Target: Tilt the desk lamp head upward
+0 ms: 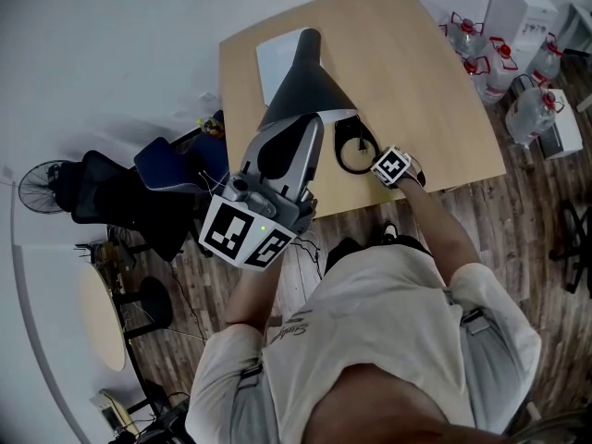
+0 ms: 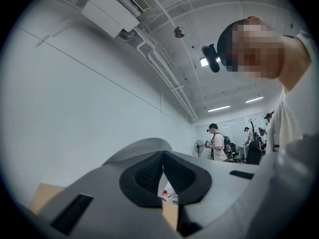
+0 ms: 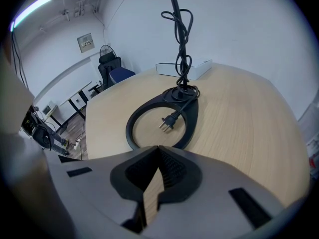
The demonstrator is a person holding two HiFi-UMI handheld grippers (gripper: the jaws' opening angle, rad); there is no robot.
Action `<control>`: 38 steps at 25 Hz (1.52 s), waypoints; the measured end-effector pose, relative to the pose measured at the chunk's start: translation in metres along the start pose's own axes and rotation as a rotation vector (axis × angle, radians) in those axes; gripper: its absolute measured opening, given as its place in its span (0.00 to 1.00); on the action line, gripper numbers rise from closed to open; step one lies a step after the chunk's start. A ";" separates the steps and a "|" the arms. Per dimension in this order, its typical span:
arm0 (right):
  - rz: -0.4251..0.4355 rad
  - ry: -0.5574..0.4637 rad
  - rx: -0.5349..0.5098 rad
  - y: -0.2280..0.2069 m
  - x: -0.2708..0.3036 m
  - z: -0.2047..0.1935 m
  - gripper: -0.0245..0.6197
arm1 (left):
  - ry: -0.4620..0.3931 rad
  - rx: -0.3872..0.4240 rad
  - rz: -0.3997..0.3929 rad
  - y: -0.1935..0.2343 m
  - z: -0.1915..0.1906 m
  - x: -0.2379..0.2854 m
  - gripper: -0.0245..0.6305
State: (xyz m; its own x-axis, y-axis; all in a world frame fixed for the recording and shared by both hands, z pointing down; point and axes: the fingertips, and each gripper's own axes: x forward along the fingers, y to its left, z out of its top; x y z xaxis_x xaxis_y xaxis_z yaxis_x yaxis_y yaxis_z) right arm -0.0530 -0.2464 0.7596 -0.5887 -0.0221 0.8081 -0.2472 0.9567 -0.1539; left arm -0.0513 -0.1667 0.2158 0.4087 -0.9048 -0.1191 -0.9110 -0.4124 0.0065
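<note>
Nothing here reads clearly. A line of cursive print (image 1: 292,321) runs along the hem of the person's pale shirt (image 1: 398,303), too small and creased to make out. The left marker cube (image 1: 242,232) and the right marker cube (image 1: 392,166) carry only black-and-white square patterns, no letters. A small wall panel (image 3: 85,43) is illegible. The water bottles (image 1: 532,114) show red labels, unreadable.

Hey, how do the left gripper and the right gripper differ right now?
The left gripper points upward at a white wall and the ceiling; the right gripper points down across the desk at the lamp base. The left gripper's view shows no lamp, while the right gripper faces the lamp base with the plug lying inside its ring. Shared: both have jaws together, nothing between them.
</note>
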 end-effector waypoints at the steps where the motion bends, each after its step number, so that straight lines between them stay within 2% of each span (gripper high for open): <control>1: 0.000 -0.001 0.000 0.000 0.000 0.001 0.03 | 0.006 -0.005 -0.009 -0.001 -0.003 -0.002 0.06; 5: -0.013 -0.026 0.041 0.002 -0.001 -0.002 0.03 | 0.036 -0.052 -0.051 -0.009 -0.023 -0.014 0.06; 9: -0.098 -0.037 0.029 0.006 -0.012 -0.004 0.03 | 0.090 -0.081 -0.065 -0.005 -0.043 -0.037 0.06; 14: -0.123 -0.114 0.060 0.043 -0.044 -0.002 0.03 | 0.188 -0.057 -0.034 0.005 -0.081 -0.078 0.06; 19: -0.168 -0.195 0.064 0.086 -0.087 0.000 0.03 | 0.266 -0.142 -0.035 0.006 -0.125 -0.116 0.06; 22: -0.183 -0.245 0.080 0.110 -0.112 0.003 0.03 | 0.270 -0.204 -0.059 0.002 -0.136 -0.132 0.06; 26: -0.214 -0.322 0.057 0.147 -0.150 0.019 0.03 | 0.255 -0.239 -0.078 0.000 -0.143 -0.149 0.06; 31: -0.241 -0.429 0.012 0.176 -0.201 0.042 0.03 | 0.256 -0.243 -0.061 -0.007 -0.154 -0.158 0.06; 35: -0.265 -0.512 -0.019 0.184 -0.238 0.058 0.03 | 0.249 -0.276 -0.060 -0.016 -0.150 -0.160 0.06; 38: -0.274 -0.586 -0.056 0.188 -0.265 0.075 0.03 | 0.248 -0.252 -0.041 -0.017 -0.144 -0.159 0.06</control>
State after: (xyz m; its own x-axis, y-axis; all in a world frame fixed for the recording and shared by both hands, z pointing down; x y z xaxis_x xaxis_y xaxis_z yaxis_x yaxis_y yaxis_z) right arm -0.0011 -0.0821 0.4740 -0.8359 -0.4076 0.3676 -0.4174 0.9070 0.0567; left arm -0.0926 -0.0312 0.3773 0.4737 -0.8724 0.1201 -0.8640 -0.4341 0.2551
